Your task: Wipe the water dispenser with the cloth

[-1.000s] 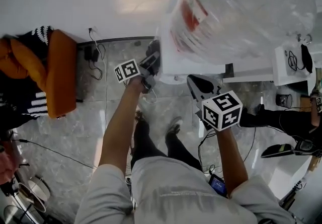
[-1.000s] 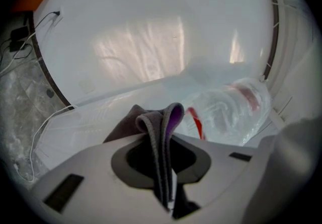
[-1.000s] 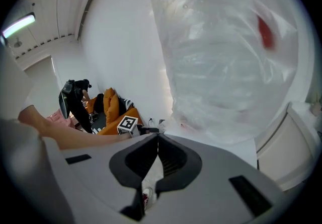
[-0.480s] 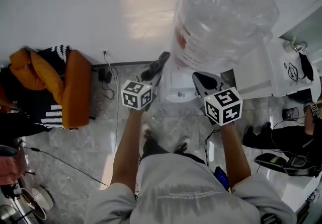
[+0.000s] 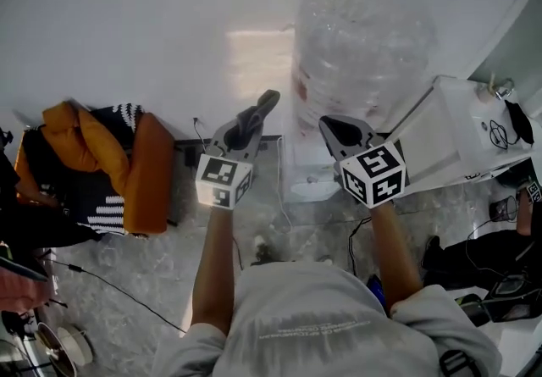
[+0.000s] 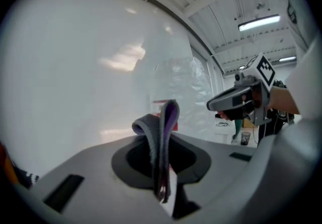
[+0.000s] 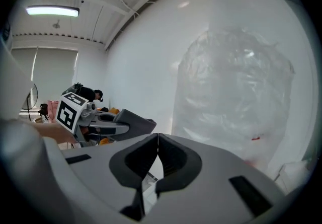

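Up front, cloth [image 6: 160, 137] in left claw [image 5: 264, 104], near water dispenser [image 5: 360, 62]

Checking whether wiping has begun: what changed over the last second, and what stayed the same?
The left gripper lifted from low beside the dispenser level with the right gripper, aimed at the bottle. The view drew back, so the bottle looks smaller. Unchanged: the grey cloth stays clamped in the left gripper; the right gripper stays shut and empty.
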`<state>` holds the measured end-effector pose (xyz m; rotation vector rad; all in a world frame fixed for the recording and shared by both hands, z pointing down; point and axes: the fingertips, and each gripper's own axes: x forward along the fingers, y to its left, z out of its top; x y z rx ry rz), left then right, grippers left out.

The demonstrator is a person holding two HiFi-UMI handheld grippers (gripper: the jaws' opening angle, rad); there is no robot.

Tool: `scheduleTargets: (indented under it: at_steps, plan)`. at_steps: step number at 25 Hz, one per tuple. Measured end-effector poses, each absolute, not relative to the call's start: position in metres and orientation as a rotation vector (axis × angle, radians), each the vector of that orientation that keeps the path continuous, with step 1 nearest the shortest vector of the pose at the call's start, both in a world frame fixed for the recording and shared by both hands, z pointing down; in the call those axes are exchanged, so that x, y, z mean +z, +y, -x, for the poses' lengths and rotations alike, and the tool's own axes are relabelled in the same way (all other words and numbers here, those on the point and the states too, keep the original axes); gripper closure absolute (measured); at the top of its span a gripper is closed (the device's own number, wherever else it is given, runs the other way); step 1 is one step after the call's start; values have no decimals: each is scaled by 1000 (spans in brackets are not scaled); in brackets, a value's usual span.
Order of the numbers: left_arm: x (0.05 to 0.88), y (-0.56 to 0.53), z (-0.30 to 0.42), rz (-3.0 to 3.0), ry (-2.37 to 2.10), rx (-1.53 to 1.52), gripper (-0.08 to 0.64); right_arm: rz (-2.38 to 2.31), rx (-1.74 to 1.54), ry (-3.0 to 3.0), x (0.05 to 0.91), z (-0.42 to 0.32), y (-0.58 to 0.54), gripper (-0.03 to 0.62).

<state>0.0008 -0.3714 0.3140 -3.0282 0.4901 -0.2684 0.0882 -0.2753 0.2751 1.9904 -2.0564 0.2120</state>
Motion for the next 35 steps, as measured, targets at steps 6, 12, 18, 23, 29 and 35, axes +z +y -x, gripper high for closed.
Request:
scheduleTargets:
  at_steps: [6,12,18,23,29,35]
  plan:
    - [264,-354,38,2934,549,-166,506,-1972,-5,-2054,238,-72,-267,577]
    - [238,-340,62,2888,584,-103,506,-1941,-132,-2064,212,-57,-260,578]
    - [228,-334,76,2854,615,-88,506,-1880,-169,-2100,205,-39,-260,578]
    - [231,-333,79,2850,626,-102,506,-1847,-164,-2121,208,-31,-264,578]
    - [236,-332,77,2857,616,-112,506,-1837,-148,-2129,213,-30,-266,578]
    - [243,-330,70,2871,597,-123,506,-1836,-129,-2123,220,-33,-268,578]
